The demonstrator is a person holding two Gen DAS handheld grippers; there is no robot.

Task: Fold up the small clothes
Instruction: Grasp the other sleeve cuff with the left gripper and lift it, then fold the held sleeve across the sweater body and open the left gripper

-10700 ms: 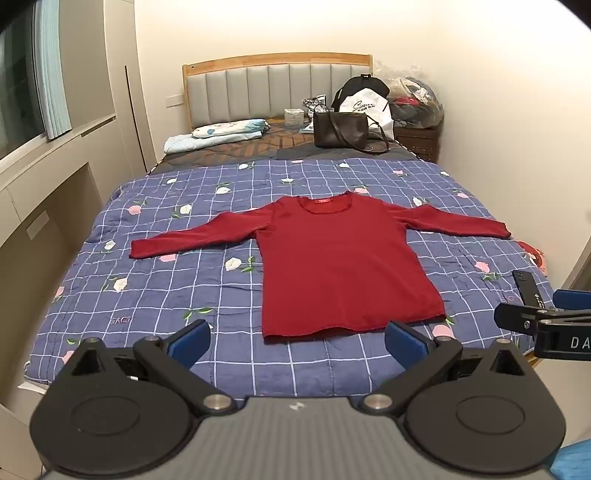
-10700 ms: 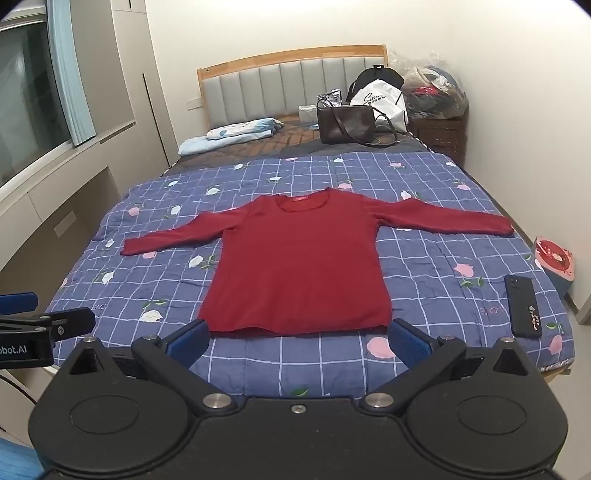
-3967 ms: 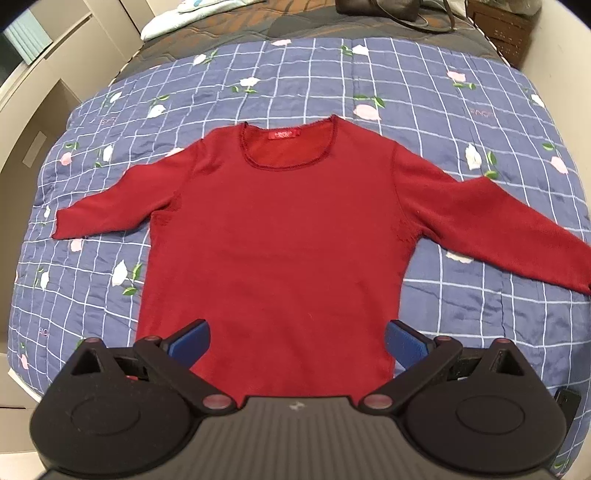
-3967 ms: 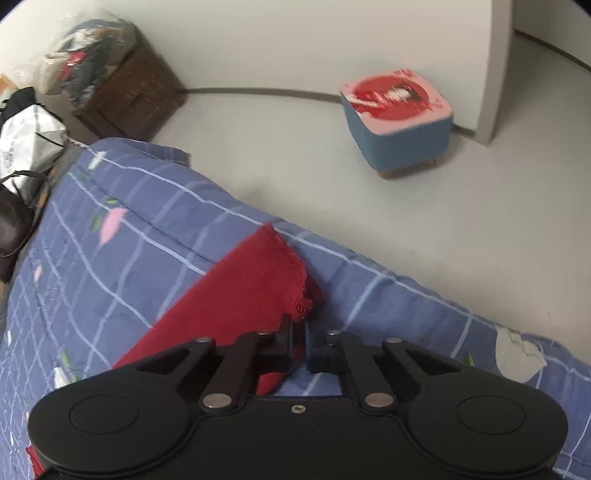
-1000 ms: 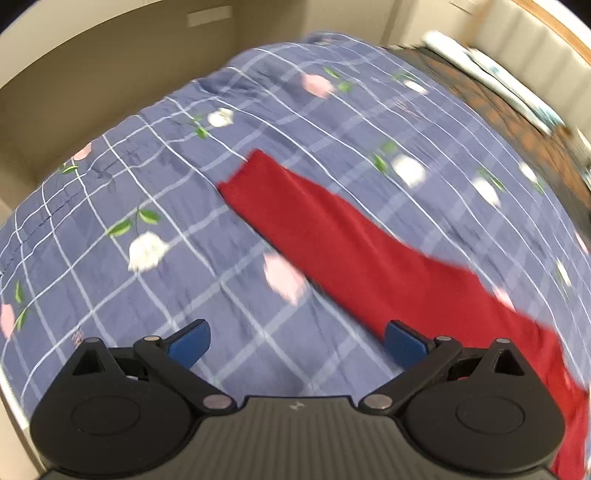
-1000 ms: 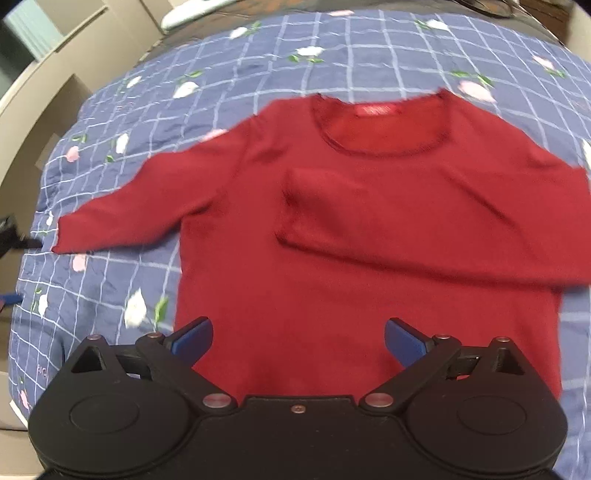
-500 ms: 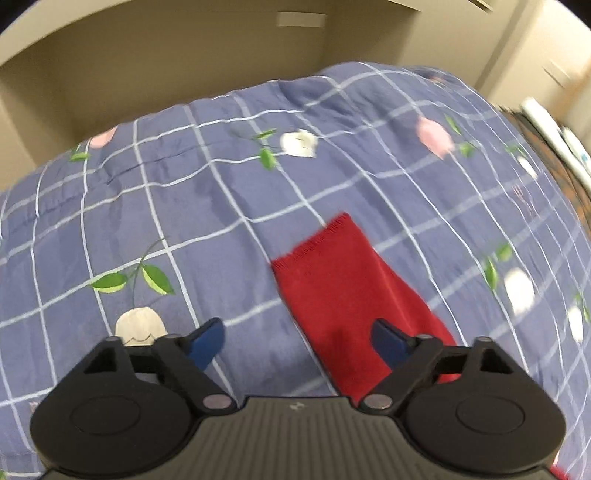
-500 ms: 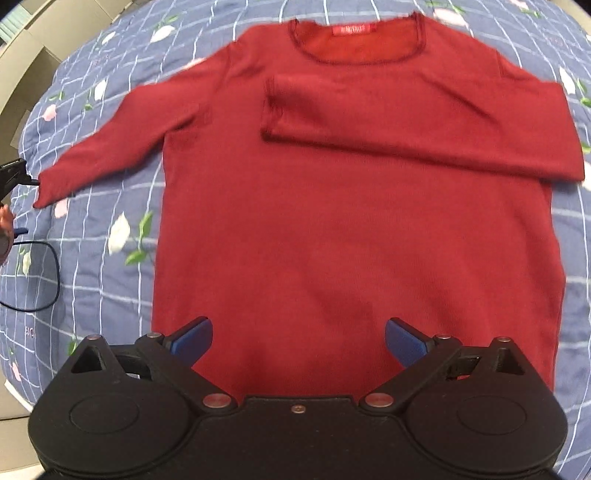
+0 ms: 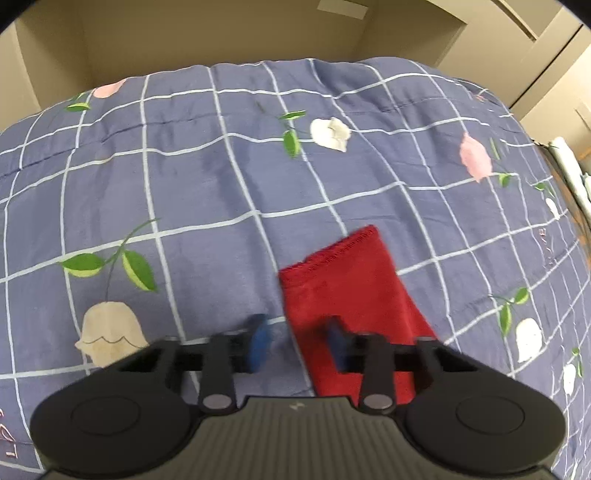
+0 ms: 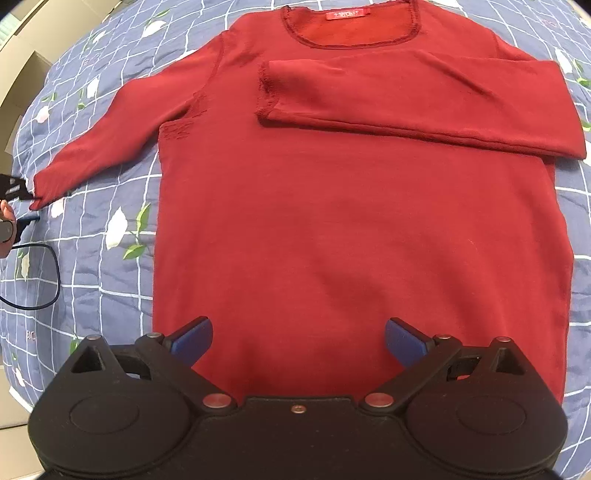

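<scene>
Left gripper (image 9: 297, 345), jaws partly open, straddles the red sweater's (image 10: 354, 206) cuff edge at lower centre. Right gripper (image 10: 298, 341) hovers wide open, empty, over the hem; one sleeve (image 10: 424, 107) lies folded across the chest.

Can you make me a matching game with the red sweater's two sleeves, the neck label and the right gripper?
Things:
1. sleeve on the picture's right
2. sleeve on the picture's left
3. neck label
4. right gripper

States:
A. stretched out flat on the quilt
B. jaws wide open above the sweater's hem
C. folded across the chest
D. bright red strip inside the collar

Pairs: 1-C, 2-A, 3-D, 4-B
</scene>
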